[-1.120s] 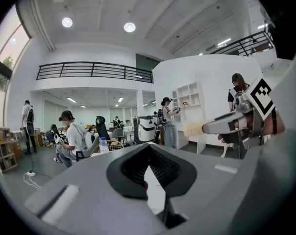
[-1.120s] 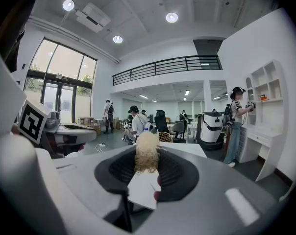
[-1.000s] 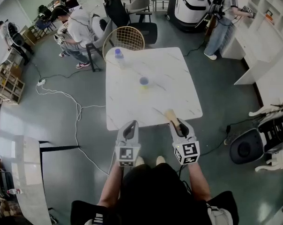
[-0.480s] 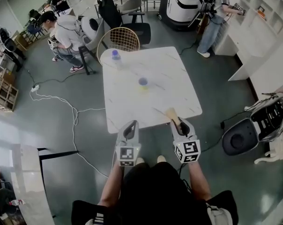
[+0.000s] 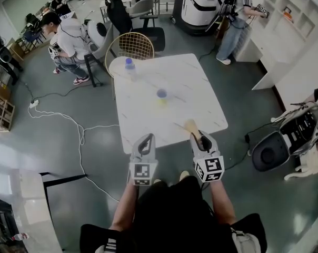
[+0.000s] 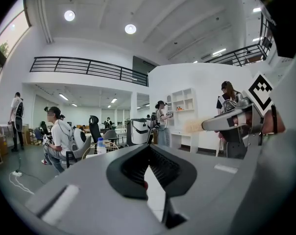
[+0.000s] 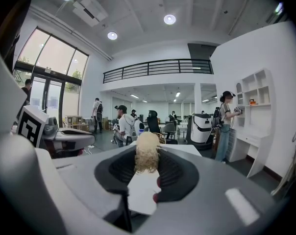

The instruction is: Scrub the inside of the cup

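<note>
A small blue cup (image 5: 161, 93) stands near the middle of the white marble table (image 5: 196, 94), with something yellowish just in front of it. My left gripper (image 5: 147, 139) hovers at the table's near edge, shut and empty; its jaws (image 6: 149, 150) meet with nothing between them. My right gripper (image 5: 200, 138) is beside it on the right, shut on a tan scrubbing brush (image 5: 191, 126) that points toward the table. In the right gripper view the brush's bristly head (image 7: 147, 155) sticks up between the jaws. Both grippers are well short of the cup.
A water bottle with a blue cap (image 5: 129, 65) stands at the table's far left corner. A gold wire chair (image 5: 129, 45) sits behind the table. People sit and stand at the back. A white cable (image 5: 80, 128) runs over the floor on the left, and a black round chair (image 5: 269, 154) stands on the right.
Both grippers stay where they were, the brush still held in the right one. The head view has drifted a little, so the table sits slightly further left and up.
</note>
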Demonstrator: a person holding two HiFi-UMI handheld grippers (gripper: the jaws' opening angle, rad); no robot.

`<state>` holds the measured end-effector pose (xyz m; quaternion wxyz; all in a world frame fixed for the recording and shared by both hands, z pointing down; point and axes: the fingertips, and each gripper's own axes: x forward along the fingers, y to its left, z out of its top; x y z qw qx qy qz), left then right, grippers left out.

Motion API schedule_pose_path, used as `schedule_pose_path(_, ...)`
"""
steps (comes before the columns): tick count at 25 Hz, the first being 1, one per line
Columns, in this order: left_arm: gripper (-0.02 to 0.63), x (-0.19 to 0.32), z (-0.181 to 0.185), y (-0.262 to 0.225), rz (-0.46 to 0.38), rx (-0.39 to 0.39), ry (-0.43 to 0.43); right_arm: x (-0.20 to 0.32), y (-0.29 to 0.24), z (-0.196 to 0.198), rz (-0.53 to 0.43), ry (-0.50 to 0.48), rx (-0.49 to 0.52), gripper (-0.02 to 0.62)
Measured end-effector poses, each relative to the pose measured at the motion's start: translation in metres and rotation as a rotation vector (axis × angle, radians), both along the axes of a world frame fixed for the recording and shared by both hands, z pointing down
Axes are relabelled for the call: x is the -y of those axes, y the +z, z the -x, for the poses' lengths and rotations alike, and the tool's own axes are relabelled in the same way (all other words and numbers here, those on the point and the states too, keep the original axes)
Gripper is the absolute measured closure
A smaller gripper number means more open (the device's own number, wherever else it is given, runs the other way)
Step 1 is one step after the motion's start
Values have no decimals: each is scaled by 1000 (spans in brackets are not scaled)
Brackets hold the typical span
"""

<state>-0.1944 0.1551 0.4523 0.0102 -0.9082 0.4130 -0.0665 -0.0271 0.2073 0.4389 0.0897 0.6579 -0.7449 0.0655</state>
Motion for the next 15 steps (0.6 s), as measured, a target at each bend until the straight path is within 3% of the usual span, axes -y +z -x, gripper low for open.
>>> schedule_pose_path(6,598,19,-14,13,10,3,-5,25,15,-16,13,-6,11,487)
schedule_pose_path(15,598,70,-58,9,28,20,-91,98,17,-51,33,-125,35,487)
